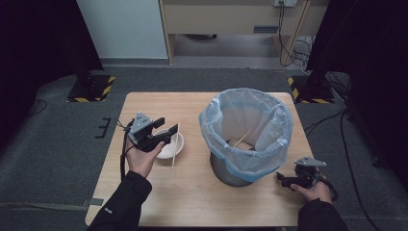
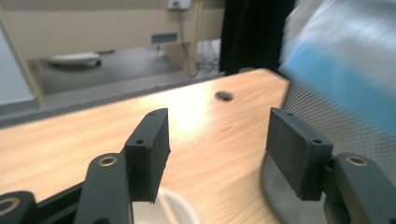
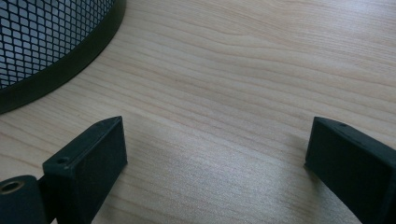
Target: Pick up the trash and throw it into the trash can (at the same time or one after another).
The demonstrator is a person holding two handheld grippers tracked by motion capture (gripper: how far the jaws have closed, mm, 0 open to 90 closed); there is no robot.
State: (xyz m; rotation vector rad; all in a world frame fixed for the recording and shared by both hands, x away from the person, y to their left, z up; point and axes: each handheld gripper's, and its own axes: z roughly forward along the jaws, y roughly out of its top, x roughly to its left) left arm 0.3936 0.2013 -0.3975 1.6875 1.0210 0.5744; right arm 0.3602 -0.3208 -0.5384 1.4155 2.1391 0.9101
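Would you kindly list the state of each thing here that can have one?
Left hand-held gripper: open, nothing between its jaws, above the bowl.
Right hand-held gripper: open, empty, low over the table.
Bowl: upright, one chopstick resting across it.
Waste bin: upright, lined with a bag, one chopstick inside.

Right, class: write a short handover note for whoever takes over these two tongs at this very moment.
Left tongs: open, holding nothing, above the white bowl.
Right tongs: open, holding nothing, low over the table beside the bin's base.
Things: one chopstick lies across the bowl; another chopstick is inside the lined bin.
Done: one stick binned.
Left: probably bin the stick on the bowl.
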